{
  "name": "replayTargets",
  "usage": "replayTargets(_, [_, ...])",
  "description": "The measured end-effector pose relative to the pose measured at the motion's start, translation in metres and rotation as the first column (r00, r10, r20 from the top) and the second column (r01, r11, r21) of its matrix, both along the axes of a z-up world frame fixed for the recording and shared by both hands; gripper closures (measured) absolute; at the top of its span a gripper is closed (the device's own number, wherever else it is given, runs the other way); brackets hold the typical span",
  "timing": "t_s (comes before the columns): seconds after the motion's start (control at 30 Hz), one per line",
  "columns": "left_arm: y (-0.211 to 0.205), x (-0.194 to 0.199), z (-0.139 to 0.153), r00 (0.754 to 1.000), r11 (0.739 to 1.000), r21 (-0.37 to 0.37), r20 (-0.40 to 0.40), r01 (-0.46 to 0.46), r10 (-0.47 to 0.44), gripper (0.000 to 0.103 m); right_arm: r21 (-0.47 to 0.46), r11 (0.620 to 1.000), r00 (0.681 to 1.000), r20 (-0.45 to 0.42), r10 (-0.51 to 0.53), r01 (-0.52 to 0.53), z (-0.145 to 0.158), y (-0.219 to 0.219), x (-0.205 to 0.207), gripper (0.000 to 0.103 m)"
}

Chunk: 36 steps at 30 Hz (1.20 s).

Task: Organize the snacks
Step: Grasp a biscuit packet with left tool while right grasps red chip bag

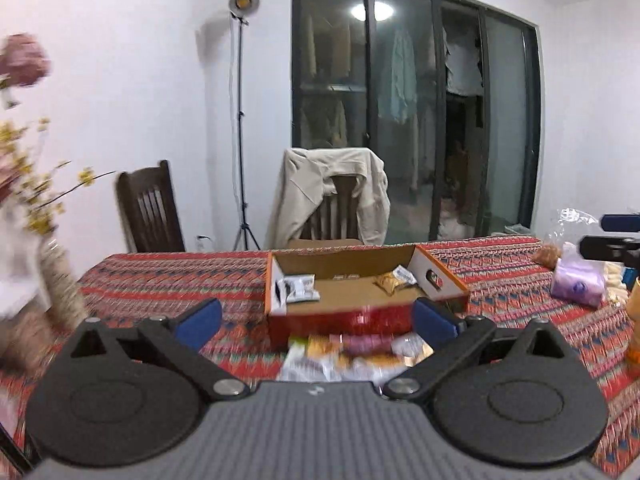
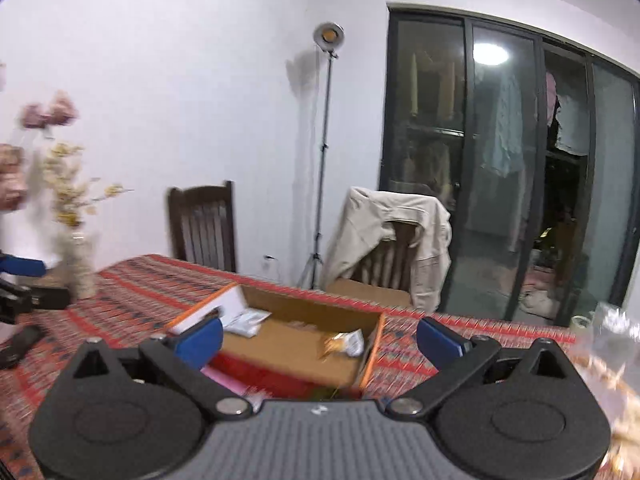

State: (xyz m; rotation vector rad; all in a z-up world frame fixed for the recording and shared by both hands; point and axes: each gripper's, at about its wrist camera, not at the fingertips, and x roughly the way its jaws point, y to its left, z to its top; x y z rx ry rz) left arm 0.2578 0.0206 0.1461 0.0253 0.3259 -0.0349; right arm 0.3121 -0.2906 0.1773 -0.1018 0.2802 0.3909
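An open cardboard box (image 1: pixel 444 276) with red and orange sides sits on the patterned tablecloth (image 1: pixel 168 280). Inside lie a white packet (image 1: pixel 298 290) at the left and a golden snack packet (image 1: pixel 394 282) at the right. A blurred pile of snack packets (image 1: pixel 352 354) lies in front of the box. My left gripper (image 1: pixel 316 322) hangs open above that pile, nothing between its blue pads. In the right wrist view the same box (image 2: pixel 280 340) holds the white packet (image 2: pixel 248 322) and the golden packet (image 2: pixel 342 344). My right gripper (image 2: pixel 320 338) is open and empty over the box's near side.
A vase of flowers (image 1: pixel 60 280) stands at the table's left. Plastic bags with snacks (image 1: pixel 576 276) lie at the right. Behind the table are two wooden chairs, one (image 1: pixel 336 196) draped with a beige jacket, plus a lamp stand (image 1: pixel 242 120) and glass doors.
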Motion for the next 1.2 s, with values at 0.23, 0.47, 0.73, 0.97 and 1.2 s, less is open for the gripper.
replayTargets(0.23, [-0.022,-0.093,-0.064,0.997,0.998,-0.035,-0.064,-0.051,0.049,0.0,0.024,1.0,1.0,0.007,0.019,-0.019,-0.062,-0.015,-0.118,0.0])
replayTargets(0.47, [-0.02,-0.122,-0.112,0.981,0.998,-0.026,-0.186,-0.052,0.047,0.0,0.013,1.0,0.988,-0.155,-0.024,0.026,-0.147,-0.01,-0.167,0.0])
replayTargets(0.73, [-0.02,-0.119,-0.119,0.984,0.999,-0.042,-0.178,-0.033,0.025,0.0,-0.012,0.997,0.974,-0.213,-0.078,0.077,-0.172,-0.005,-0.18,0.0])
replayTargets(0.97, [-0.042,-0.095,-0.127,0.979,0.998,-0.046,-0.201,0.03,-0.039,0.0,-0.026,0.992,0.967,-0.22,-0.127,0.124,-0.173,-0.007,-0.165,0.0])
replayTargets(1.2, [-0.106,-0.014,-0.138,0.956,0.977,-0.001,-0.203,0.214,-0.21,0.0,-0.029,0.988,0.967,-0.204,-0.153,0.151,-0.172,-0.019,-0.137,0.0])
